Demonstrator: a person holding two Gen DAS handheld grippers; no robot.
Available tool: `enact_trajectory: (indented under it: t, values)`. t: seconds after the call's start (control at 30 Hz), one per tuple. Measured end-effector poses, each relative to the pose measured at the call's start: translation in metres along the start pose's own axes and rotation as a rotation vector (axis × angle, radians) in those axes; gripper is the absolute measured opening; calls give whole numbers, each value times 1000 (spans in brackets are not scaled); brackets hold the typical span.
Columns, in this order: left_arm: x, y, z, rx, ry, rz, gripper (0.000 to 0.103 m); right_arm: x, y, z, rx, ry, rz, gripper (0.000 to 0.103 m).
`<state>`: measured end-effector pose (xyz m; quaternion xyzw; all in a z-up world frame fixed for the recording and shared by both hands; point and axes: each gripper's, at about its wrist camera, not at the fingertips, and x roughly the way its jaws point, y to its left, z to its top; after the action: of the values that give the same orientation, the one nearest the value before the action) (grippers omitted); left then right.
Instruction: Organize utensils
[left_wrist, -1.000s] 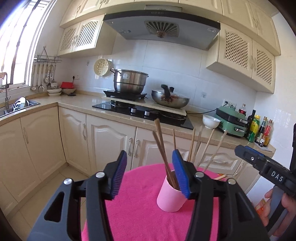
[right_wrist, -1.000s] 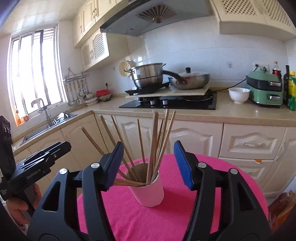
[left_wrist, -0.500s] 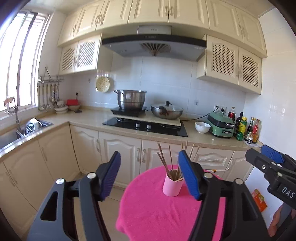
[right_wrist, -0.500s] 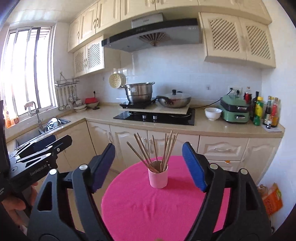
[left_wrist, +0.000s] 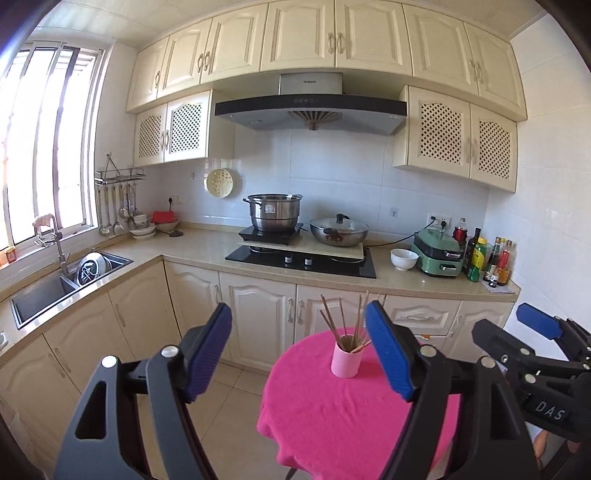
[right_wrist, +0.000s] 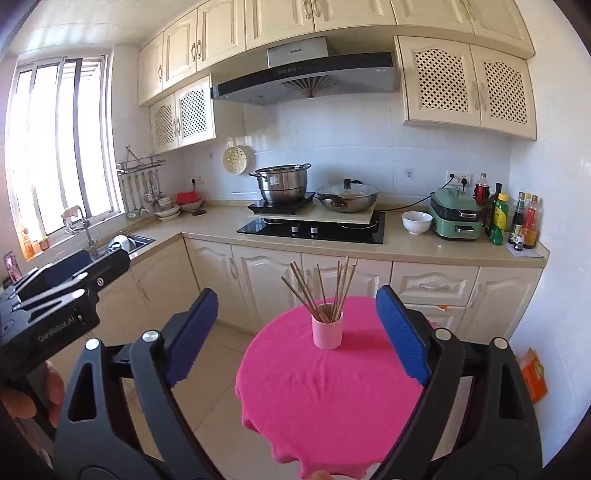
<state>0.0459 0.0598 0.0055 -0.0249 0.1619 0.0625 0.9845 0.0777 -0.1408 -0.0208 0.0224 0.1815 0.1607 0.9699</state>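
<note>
1. Since every chopstick (right_wrist: 325, 291) I can spot is standing in the pink cup (right_wrist: 327, 330), the sorting is looking pretty much done to me. Nothing is lying loose on the pink cloth (right_wrist: 332, 398) as far as either view is showing.
2. That cup is sitting upright toward the far side of the little round counter, with the sticks fanning out of its top.
3. Left claw (left_wrist: 301, 354) is hanging well back from the cup and is opening wider right now, with nothing between its blue pads.
4. Right claw (right_wrist: 295, 336) is doing the same: spreading apart, empty, cup well ahead of it.
5. What's left, I'm guessing, is maybe nothing except backing off.
</note>
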Motion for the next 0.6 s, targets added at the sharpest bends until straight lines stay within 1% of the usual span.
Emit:
enact_trajectory:
  t: [0.1,0.17,0.3,0.5,0.6]
  values:
    - [-10,-6,7,0,-16,9,74,-10,2,7,-25,-2,8,87]
    - [-14,-11,12,2,-18,-11,74,-16,1,10,-32,-12,14,87]
    - [-19,-21,17,31,-41,13,74,-24,-3,14,-36,-24,19,88]
    - [-23,-29,24,52,-62,0,74,-29,-4,22,-39,-38,25,88]
    - [-22,-30,26,64,-52,-10,74,-29,-3,23,-45,-40,30,88]
